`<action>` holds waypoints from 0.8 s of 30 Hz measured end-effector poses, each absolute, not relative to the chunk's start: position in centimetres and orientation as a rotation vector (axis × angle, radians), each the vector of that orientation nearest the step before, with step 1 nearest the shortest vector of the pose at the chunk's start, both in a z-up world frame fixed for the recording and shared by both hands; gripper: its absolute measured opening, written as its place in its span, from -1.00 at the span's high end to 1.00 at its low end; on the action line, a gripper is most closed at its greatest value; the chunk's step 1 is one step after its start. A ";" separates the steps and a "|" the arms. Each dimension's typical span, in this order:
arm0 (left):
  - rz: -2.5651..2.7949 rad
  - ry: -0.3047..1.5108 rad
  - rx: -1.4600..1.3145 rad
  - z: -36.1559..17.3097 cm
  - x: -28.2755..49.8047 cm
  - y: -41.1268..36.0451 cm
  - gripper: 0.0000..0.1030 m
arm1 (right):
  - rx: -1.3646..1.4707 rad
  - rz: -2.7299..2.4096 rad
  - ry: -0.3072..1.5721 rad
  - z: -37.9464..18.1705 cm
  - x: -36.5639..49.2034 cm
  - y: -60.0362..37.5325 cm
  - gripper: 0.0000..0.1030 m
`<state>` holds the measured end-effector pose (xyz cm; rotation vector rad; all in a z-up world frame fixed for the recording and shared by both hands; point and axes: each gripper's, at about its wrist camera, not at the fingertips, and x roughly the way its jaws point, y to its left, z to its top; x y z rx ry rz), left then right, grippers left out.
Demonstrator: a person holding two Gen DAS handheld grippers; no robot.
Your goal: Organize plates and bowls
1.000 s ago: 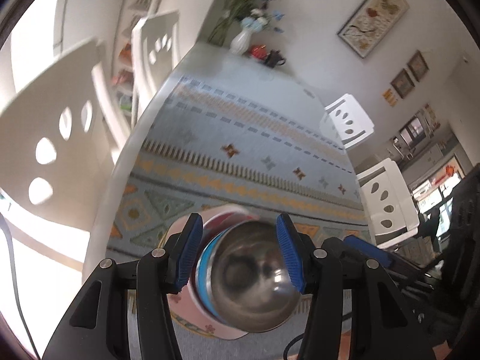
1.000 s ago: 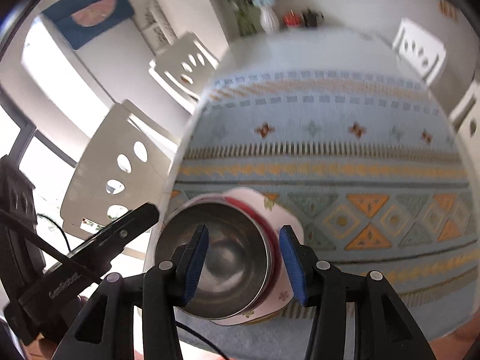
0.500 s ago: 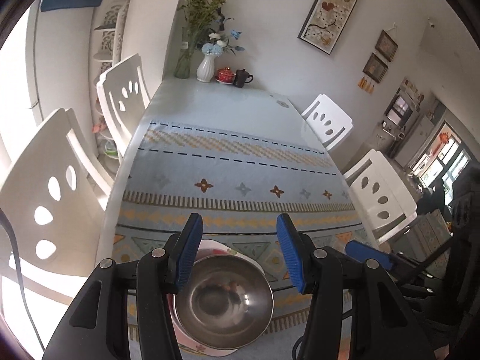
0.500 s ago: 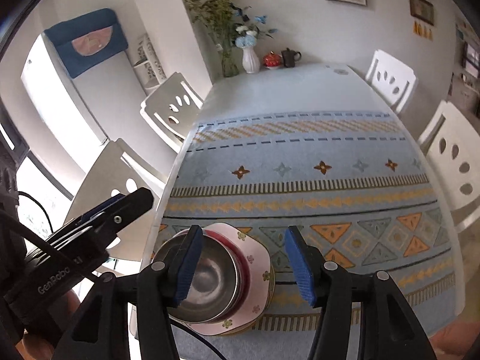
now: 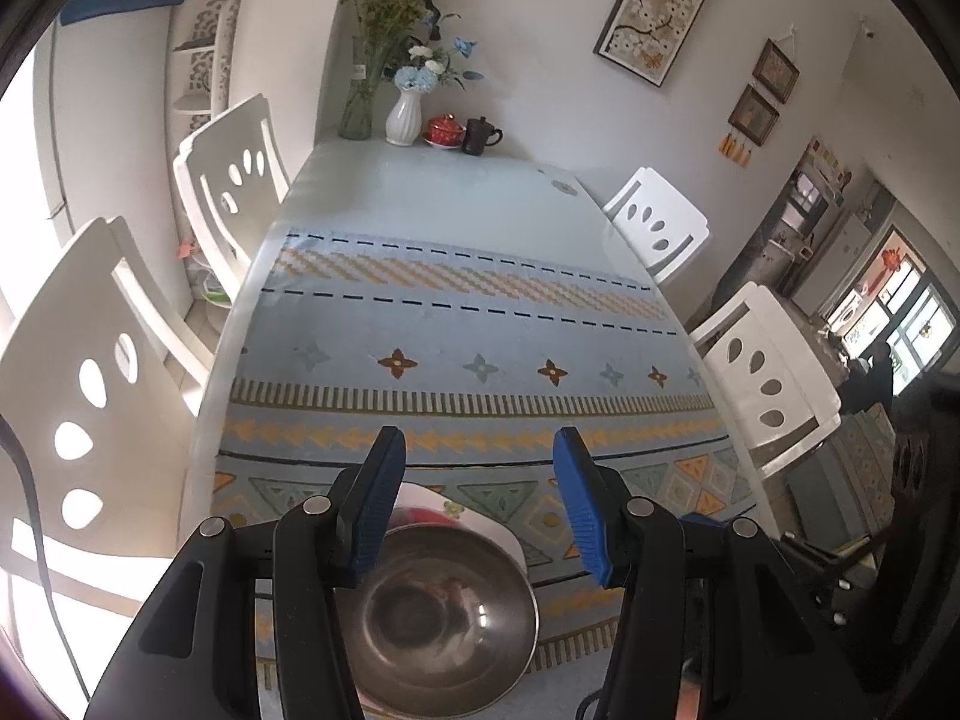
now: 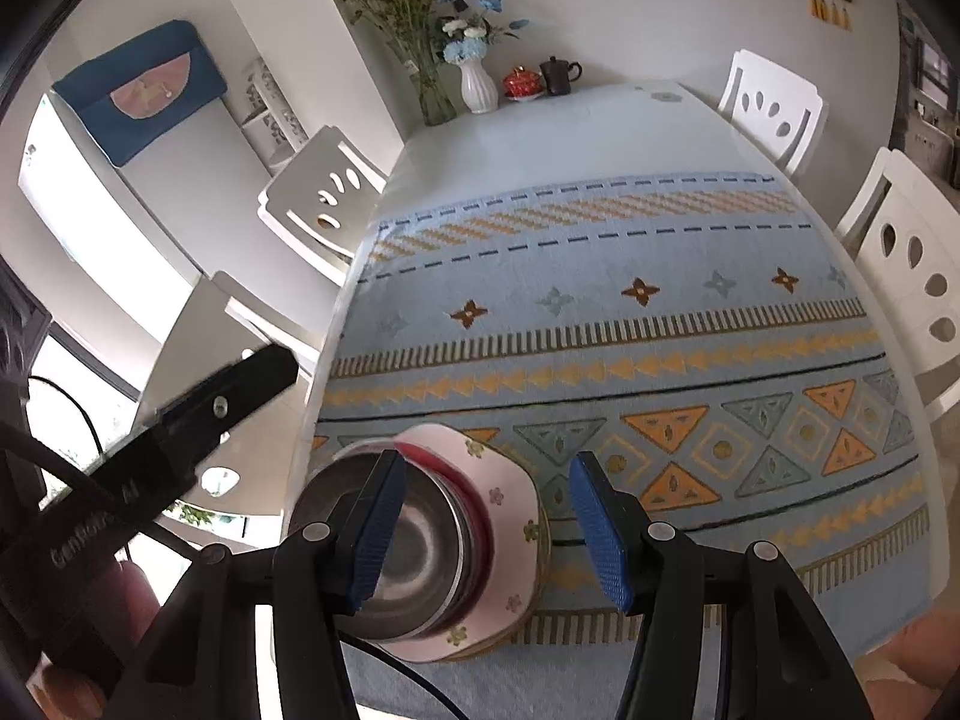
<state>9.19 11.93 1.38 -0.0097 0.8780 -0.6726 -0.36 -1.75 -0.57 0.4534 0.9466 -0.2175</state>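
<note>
My left gripper [image 5: 477,504] hangs above the near edge of the table with its blue-padded fingers [image 5: 377,507] spread apart and nothing between them; the pads touch no dish. My right gripper [image 6: 483,531] is parted the same way, its jaws empty too, held over the same near corner. Below both sits the stack: a steel bowl [image 5: 441,618] with a shiny, dark inside rests on top, nested in a red bowl [image 6: 465,489] of which only a rim shows, and both stand on a pink plate [image 6: 510,516] dotted with small flowers. In the right wrist view a second plate edge shows under the pink one, though I cannot tell what it is. The stack stands at the near left corner of a blue patterned tablecloth [image 6: 630,324] with orange triangles and little crosses, which covers the near part of the white table [image 5: 432,192]. From the right wrist view the black body of my left gripper [image 6: 180,438] juts in from the left, beside the stack and clear of it. At the far end of the table stand a white vase [image 5: 405,114] with flowers, a glass vase of green stems, a red pot [image 5: 444,131] and a dark mug [image 5: 480,135]. White chairs [image 5: 90,372] stand along both sides, and framed pictures [image 5: 657,9] hang on the far wall.
</note>
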 end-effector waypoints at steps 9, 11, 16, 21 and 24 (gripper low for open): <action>-0.626 0.899 0.003 1.2 9.4 9.2 0.05 | 0.476 -0.211 0.984 -1.5 0.3 -4.9 -0.06; -0.598 0.908 0.013 1.0 9.5 8.6 0.05 | 0.487 -0.194 0.997 -1.8 0.7 -5.4 -0.06; -0.505 0.931 0.052 0.4 10.2 7.6 0.04 | 0.469 -0.165 1.030 -3.1 2.3 -6.9 -0.06; -0.433 0.960 0.066 -0.4 10.5 6.8 0.03 | 0.433 -0.164 1.025 -3.5 3.3 -8.1 -0.06; -0.404 0.966 0.084 -0.6 10.6 6.4 0.03 | 0.415 -0.159 1.026 -3.7 4.0 -8.7 -0.06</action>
